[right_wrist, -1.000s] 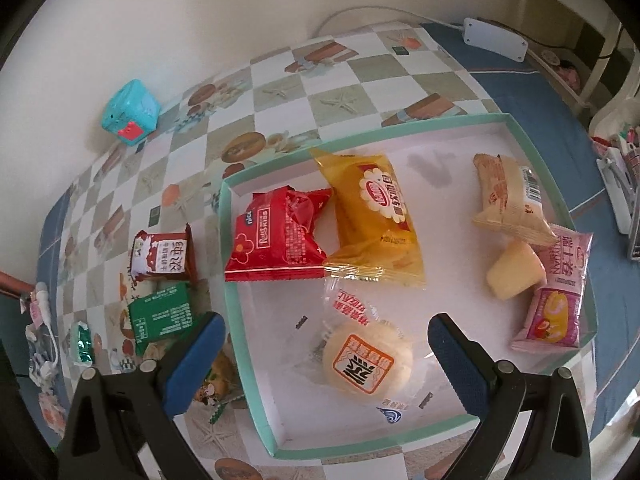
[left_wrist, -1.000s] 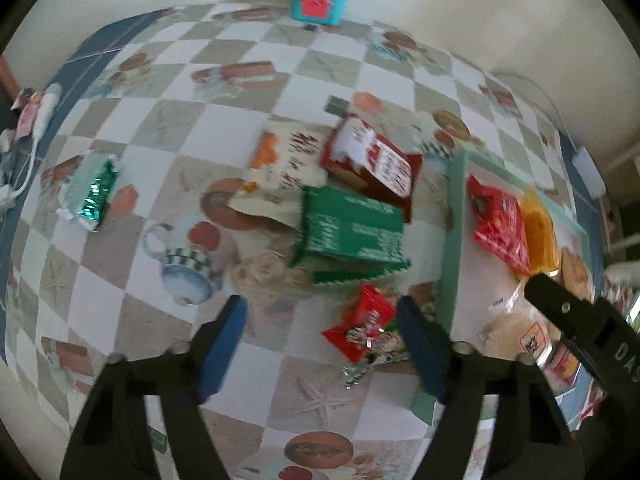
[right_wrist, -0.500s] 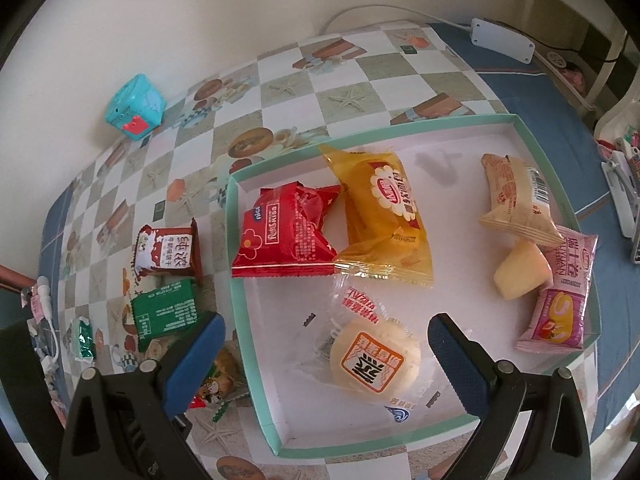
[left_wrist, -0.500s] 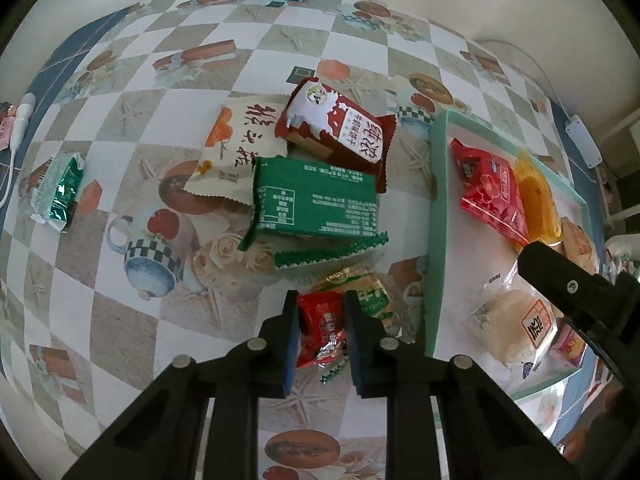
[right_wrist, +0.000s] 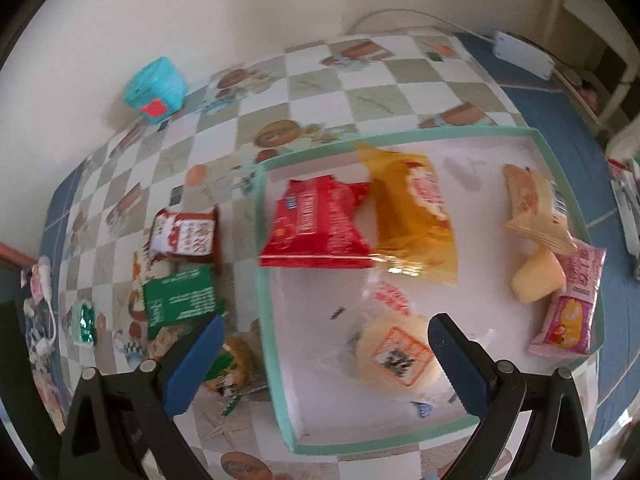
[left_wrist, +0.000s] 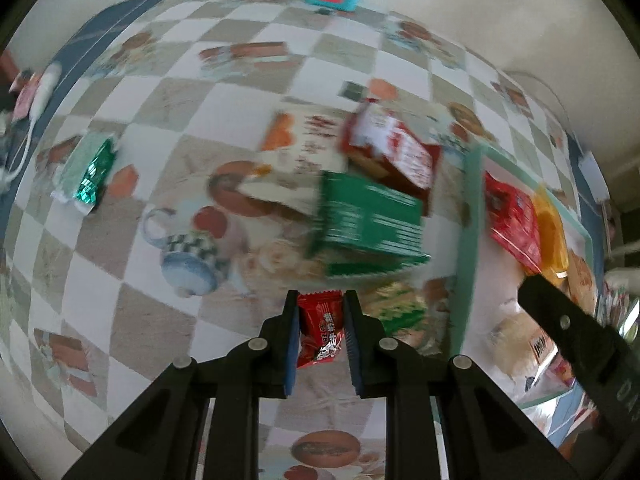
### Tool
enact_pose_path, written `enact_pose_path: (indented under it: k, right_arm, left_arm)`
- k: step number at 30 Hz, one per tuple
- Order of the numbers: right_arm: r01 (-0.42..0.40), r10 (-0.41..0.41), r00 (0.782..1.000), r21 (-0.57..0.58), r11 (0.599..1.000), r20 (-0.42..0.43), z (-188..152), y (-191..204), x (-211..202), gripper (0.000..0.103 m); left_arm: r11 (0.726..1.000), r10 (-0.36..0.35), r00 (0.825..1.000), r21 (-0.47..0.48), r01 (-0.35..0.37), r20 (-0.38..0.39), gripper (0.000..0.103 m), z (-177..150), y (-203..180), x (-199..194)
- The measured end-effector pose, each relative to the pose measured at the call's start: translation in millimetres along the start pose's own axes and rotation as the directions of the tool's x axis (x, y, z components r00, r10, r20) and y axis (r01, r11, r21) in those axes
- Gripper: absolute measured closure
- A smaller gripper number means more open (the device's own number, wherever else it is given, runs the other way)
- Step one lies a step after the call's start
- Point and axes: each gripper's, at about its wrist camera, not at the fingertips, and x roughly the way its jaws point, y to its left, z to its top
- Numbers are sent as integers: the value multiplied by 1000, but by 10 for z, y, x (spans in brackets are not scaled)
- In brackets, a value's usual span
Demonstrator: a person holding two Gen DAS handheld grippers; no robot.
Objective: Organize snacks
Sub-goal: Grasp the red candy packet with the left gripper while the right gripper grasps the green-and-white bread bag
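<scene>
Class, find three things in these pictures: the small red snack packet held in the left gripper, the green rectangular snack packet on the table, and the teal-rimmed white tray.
small red snack packet (left_wrist: 320, 330), left wrist view, printed front.
green rectangular snack packet (left_wrist: 370, 220), left wrist view, printed back.
teal-rimmed white tray (right_wrist: 400, 138), right wrist view, far rim.

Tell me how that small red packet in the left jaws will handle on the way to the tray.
The small red packet is probably light and floppy: its lower end sags, crinkled, below the left gripper. The glossy wrapper may slip, since the jaws pinch only its upper part. It should drop flat into the tray.
</scene>
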Motion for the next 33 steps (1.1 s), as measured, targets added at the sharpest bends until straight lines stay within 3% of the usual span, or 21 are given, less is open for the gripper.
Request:
enact_pose_path:
  k: [8,13,16,22,31,33]
  right_arm:
    - [-49,48,999,-161,986,-9,-129,487,68,12]
    - [-69,60,997,-260,963,-39,-253,766,190,22]
    - [-82,68,996,-285,955,-60,-294,847,264,31]
    - [-96,72,994,-327,940,-86,-355,954,387,31]
    - [-61,11,990,-347,936,-144,-445,930,666,31]
    - [-50,1,991,-365,930,-135,-457,953,665,38]
  left_arm:
    - [981,38,999,-192,-39,-4,82,32,666,-24]
    - [965,41,999,-260,-37,8,82,30,902,-88]
    - [961,38,999,-276,-33,13,82,24,944,-105]
    - [961,25,1000,-276,-20,14,82,28,941,-98]
    - [960,20,1000,-280,-16,10,82,37,946,-86]
    - [960,20,1000,-278,-16,8,82,35,944,-89]
